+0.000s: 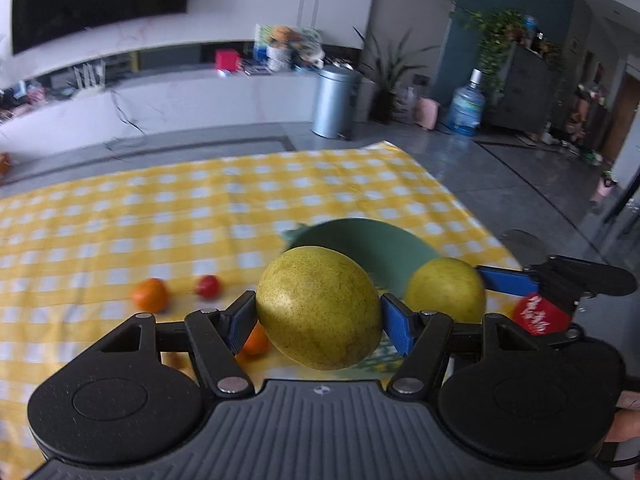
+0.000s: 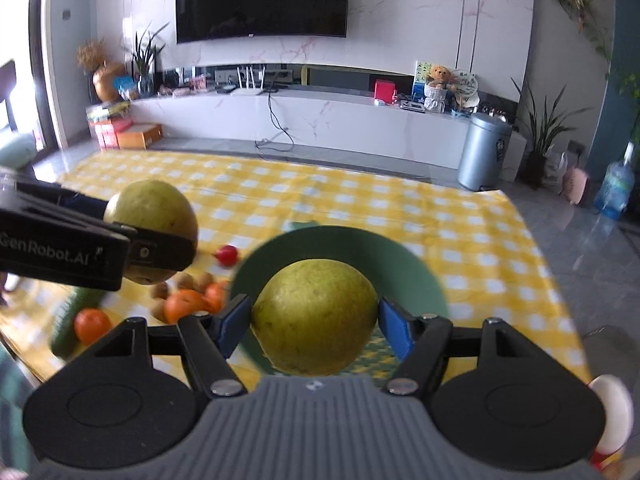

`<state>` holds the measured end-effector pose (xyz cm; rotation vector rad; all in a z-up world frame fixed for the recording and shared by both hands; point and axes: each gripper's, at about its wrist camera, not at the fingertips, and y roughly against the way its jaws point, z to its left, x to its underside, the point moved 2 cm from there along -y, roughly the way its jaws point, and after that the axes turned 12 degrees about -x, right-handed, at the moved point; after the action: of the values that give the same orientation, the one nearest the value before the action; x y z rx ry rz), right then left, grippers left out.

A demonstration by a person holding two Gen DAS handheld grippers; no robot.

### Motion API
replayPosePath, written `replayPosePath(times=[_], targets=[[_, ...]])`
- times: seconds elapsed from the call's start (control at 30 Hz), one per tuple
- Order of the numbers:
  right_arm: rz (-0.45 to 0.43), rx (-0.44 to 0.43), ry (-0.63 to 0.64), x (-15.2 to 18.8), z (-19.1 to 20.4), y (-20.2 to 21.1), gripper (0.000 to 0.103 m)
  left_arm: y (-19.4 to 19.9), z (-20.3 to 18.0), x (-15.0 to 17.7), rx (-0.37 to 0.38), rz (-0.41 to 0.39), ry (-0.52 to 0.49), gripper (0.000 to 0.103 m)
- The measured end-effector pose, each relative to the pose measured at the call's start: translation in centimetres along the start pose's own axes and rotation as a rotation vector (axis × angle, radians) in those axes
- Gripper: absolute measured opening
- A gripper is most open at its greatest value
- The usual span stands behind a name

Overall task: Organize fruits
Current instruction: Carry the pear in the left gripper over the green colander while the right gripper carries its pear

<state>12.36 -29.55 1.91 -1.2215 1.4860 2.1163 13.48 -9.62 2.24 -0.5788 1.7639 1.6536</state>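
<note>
In the left wrist view, the left tool [image 1: 318, 314] clamps a speckled pear [image 1: 318, 312] above the yellow checked bench [image 1: 160, 208], while in the right wrist view the right tool [image 2: 314, 318] clamps a second pear [image 2: 314, 316] over a green plate [image 2: 400, 264].

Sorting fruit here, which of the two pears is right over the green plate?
The pear in the right hand-held gripper; the other pear hangs left of the plate.

Each pear [image 1: 318, 312] hides part of the green plate [image 1: 372, 248] behind it. The cucumber [image 2: 72, 316] is blurred and partly behind the left gripper [image 2: 152, 254]. Small brown fruits [image 2: 176, 286] are too blurred to name.
</note>
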Motion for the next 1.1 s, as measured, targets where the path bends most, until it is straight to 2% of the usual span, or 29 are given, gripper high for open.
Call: replayPosePath(times=[0.17,0.53,0.8,1.1], targets=[[0.062,-0.009,0.03,0.0,-2.4,-1.1,0.067,-2.5,-2.3,-0.7,0.047,0.058,-0.039,0.076],[0.262,-0.099,0.071,-0.2,-5.0,-6.1,0.067,-7.4,-3.2,-0.5,0.061,0.204,-0.122,0.076],[0.367,-0.167,0.086,0.1,-5.4,-9.2,0.067,-9.2,-3.5,-0.5,0.049,0.252,-0.207,0.076],[0.448,-0.184,0.112,0.6,-5.8,-11.0,0.067,-11.1,-3.8,-0.1,0.054,0.307,-0.251,0.076]])
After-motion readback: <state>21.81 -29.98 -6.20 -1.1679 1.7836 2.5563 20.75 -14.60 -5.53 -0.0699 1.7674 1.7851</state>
